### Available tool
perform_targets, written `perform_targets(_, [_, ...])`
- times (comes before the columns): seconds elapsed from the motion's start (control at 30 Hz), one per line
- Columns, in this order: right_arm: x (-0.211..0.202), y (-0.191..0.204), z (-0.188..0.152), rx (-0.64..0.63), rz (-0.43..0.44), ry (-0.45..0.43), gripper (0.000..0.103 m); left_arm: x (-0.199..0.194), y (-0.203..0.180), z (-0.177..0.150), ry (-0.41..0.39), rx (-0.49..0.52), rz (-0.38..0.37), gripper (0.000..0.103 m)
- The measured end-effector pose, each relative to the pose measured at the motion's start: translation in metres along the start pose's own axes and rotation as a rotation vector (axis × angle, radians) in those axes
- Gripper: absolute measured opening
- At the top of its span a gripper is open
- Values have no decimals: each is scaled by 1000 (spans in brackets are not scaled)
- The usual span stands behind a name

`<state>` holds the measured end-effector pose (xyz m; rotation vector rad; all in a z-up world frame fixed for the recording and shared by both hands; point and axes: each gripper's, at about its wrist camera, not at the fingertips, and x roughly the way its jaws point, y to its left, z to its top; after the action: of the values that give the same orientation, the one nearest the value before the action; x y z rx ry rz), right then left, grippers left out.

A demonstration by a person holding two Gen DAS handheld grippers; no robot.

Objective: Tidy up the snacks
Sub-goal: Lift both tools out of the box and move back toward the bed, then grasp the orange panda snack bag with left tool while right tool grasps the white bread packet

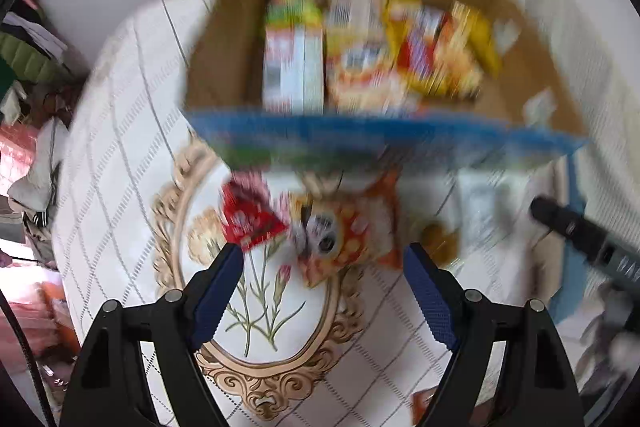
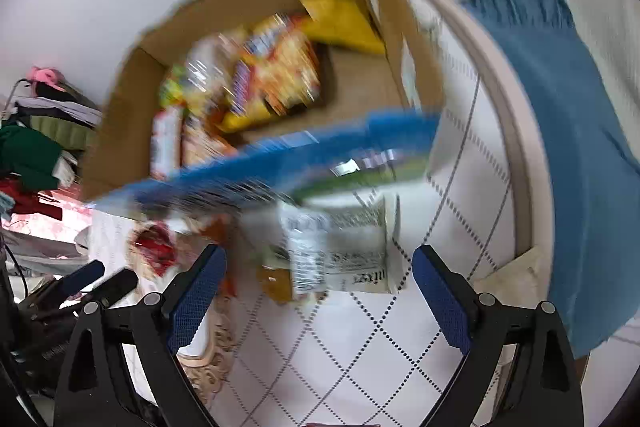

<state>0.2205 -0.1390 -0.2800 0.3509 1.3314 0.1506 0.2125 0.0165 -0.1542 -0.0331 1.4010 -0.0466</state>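
Observation:
A cardboard box [image 1: 224, 39] with a blue front flap [image 1: 360, 135] stands on the round table and holds several snack packs [image 1: 368, 51]. The picture is blurred. In front of the box lie a red packet [image 1: 250, 219] and an orange-and-white packet [image 1: 352, 231]. My left gripper [image 1: 324, 259] hangs open just above them, nothing between its blue pads. In the right wrist view the box [image 2: 132, 99] and its flap [image 2: 280, 163] show again. A white printed packet [image 2: 344, 251] and a small brown packet [image 2: 276, 281] lie ahead of my open right gripper [image 2: 320, 267].
The white quilted tablecloth [image 1: 120, 131] bears a gold-framed flower print [image 1: 256, 291]. A blue cloth [image 2: 568, 131] drapes over the table's right edge. Clothes and clutter [image 2: 36, 147] lie off to the left. The other gripper's fingers [image 1: 576, 227] show at the right.

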Motion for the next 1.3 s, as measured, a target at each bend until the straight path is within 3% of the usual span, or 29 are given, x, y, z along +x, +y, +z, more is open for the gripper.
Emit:
perform_targets(0.1, [28,-5,-1,13,-1,34,96,38,11,3,120,-75,-84,81])
perform_targets(0.2, [50,-5,0,11,-14,51,96,60,19,8,180,-160,-162,81])
perform_targets(0.3, [63,-4,0,7,-19,68,96,74,18,15,209,-209,-196,81])
perform_targets(0.53, [74,-3,-1,9,-47,58,96,77,14,22,171,-278,-199,81])
perform_targets(0.6, [74,-4,-2,5,-53,55,94,79,14,25,172,-278,-194,81])
perform_targets(0.67, [73,-2,-3,-22,-67,50,83,78,12,22,190,-264,-190,81])
perform_targets(0.77, [70,2,-10,-60,-83,39,79,75,6,17,181,-247,-182,81])
perform_targets(0.93, [65,5,-23,-96,-105,46,76,84,-13,16,188,-202,-148,81])
perform_targets(1.03, [61,-1,-33,-105,-113,62,76,87,-14,19,145,-207,-137,67])
perform_targets(1.13, [57,-5,-44,-109,-121,70,75,88,-14,15,134,-191,-132,63])
perform_targets(1.3, [49,-11,-74,-119,-115,109,75,79,-19,-31,170,-124,-132,63])
